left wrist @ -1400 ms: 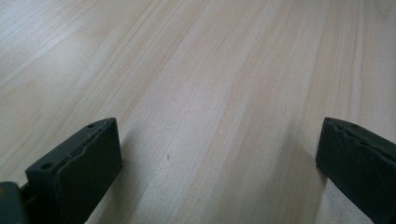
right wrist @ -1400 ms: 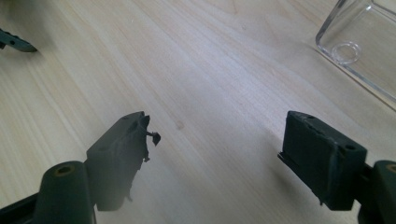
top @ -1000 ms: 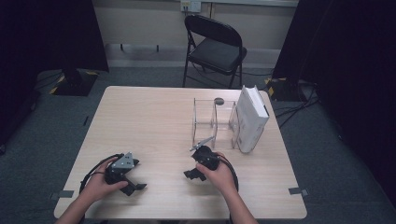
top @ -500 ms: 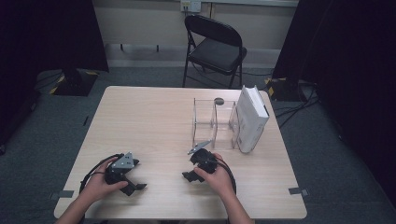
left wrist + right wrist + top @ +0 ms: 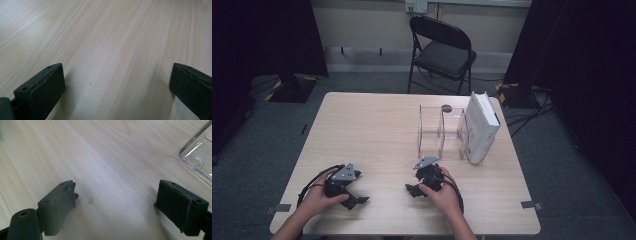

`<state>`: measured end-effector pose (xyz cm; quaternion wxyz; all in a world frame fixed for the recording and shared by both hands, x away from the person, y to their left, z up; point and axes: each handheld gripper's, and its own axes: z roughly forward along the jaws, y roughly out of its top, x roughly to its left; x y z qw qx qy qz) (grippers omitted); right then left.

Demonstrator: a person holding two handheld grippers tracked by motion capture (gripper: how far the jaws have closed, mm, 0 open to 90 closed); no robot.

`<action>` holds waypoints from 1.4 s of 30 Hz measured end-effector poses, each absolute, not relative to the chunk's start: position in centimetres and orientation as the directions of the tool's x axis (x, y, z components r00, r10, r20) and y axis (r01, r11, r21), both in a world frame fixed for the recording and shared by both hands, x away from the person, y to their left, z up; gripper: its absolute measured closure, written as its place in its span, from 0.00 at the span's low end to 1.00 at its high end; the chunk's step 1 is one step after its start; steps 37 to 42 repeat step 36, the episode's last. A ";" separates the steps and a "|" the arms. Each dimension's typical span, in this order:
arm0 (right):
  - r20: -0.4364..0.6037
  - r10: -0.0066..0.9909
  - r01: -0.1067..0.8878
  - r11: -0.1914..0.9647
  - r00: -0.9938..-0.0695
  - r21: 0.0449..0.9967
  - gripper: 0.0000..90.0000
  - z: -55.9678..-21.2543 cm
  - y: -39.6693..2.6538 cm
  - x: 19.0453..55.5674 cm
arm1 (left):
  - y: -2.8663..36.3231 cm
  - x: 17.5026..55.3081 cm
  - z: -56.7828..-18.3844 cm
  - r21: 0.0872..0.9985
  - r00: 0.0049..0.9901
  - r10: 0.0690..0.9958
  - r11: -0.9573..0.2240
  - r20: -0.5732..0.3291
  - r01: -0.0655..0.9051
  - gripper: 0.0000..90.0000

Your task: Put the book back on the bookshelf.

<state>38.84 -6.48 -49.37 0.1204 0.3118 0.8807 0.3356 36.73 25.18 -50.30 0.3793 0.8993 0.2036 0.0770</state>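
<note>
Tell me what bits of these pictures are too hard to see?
- Small dark round thing behind the clear rack, high view: too small to identify.
- White book, high view: cover too blurred to read.
- Clear rack's corner, right gripper view: cut off by the edge.
- Right gripper, high view: the hand covers part.

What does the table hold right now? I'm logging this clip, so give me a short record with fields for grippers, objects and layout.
left gripper: open, nothing between the jaws, resting low at the table's near left
right gripper: jaws have just been opening, nothing between them, near the middle front
clear acrylic rack: upright, just beyond the right gripper
white book: standing upright at the rack's right side
table: light wood
</note>
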 end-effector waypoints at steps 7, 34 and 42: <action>0.003 0.639 0.450 0.539 -0.769 0.712 0.15 -49.9 -6.6 38.6 | 25.2 36.7 -50.3 0.713 0.905 0.425 -0.629 -0.016 0.308 0.00; -0.004 0.645 0.438 0.523 -0.764 0.731 0.15 -50.2 -6.7 38.4 | 25.2 36.7 -50.3 0.714 0.905 0.425 -0.629 -0.016 0.308 0.00; -0.004 0.646 0.439 0.523 -0.763 0.731 0.15 -50.2 -6.7 38.4 | 25.2 36.7 -50.3 0.714 0.905 0.425 -0.629 -0.015 0.307 0.00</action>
